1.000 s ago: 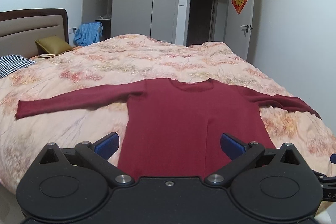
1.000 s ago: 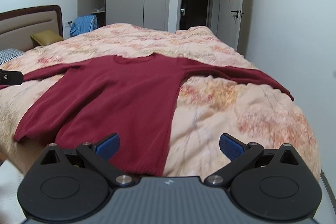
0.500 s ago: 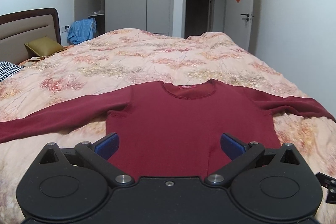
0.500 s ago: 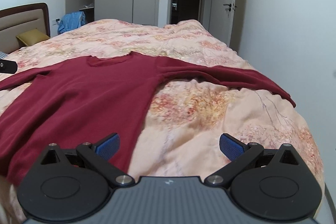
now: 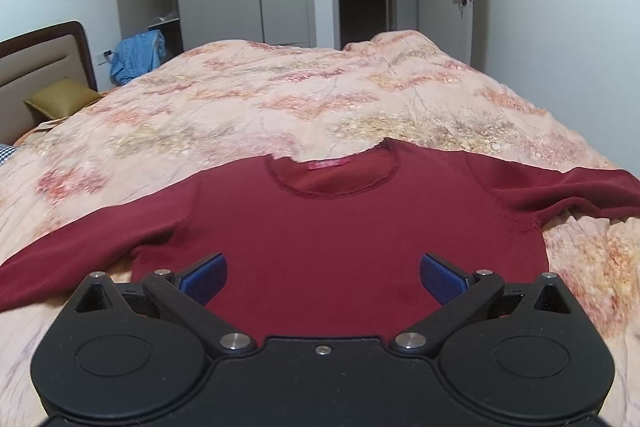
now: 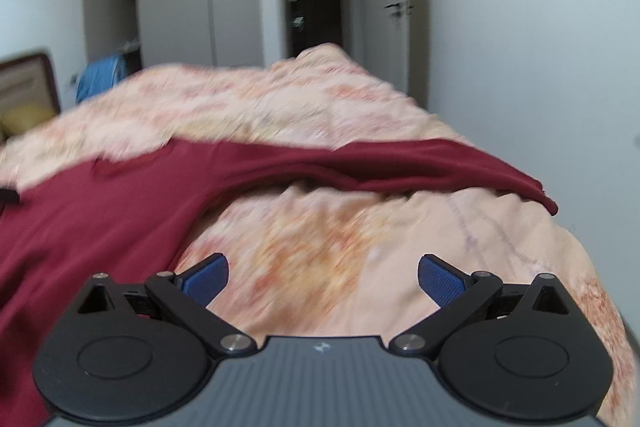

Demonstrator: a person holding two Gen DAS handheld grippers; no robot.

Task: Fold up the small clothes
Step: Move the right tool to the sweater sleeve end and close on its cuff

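Both claws are spread wide with nothing between their blue pads: the left gripper sits low in its frame over the chest of the dark red sweater, and the right gripper sits low in its own blurred frame over bare floral quilt. That sweater lies flat and face-up on the quilt across mid-frame, collar away from the camera, one sleeve stretching to the right edge.
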